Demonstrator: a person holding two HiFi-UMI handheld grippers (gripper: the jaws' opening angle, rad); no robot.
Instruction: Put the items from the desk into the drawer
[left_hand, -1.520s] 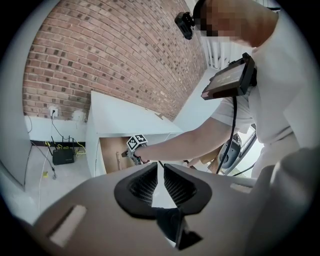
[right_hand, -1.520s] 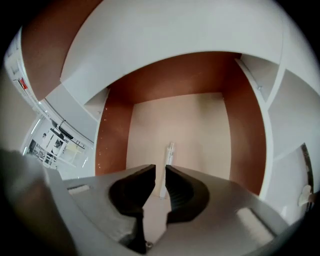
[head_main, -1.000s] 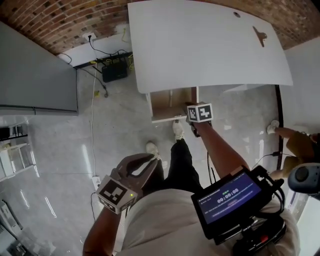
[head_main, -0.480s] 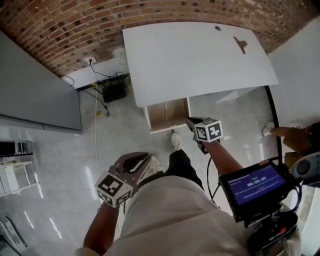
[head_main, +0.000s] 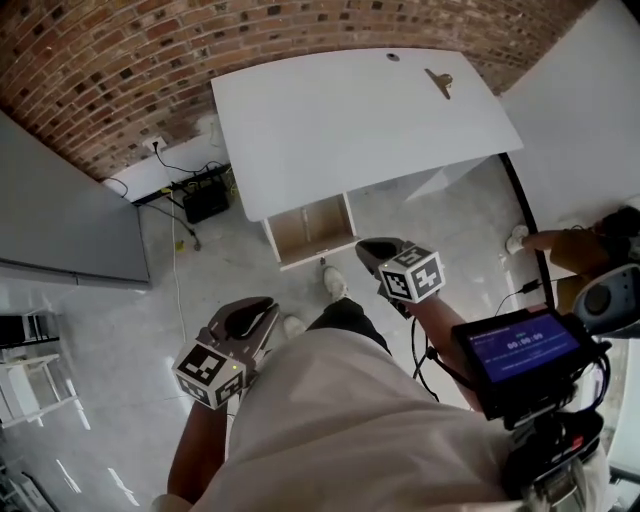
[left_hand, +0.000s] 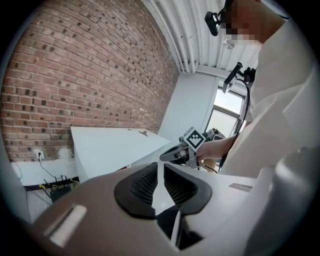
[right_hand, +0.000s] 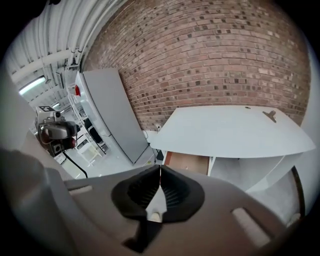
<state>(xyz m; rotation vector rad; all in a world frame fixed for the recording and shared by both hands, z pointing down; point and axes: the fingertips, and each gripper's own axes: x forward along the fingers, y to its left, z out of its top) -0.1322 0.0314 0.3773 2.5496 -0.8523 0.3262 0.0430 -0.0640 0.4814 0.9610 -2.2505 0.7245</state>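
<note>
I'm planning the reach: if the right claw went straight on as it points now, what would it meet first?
Probably the open drawer under the desk: the shut right claw aims at its left edge, with nothing visible between. Depth is unclear, so it could pass just beside it.

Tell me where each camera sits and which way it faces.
Head view: on the person's head, looking steeply down at desk and open drawer; shows shirt, left claw, right claw.
Left gripper view: rides the left claw, faces brick wall and desk; shows shirt, right claw.
Right gripper view: rides the right claw, faces desk front and drawer; only its shut jaws show.
Shared: all three see the desk and clip.
</note>
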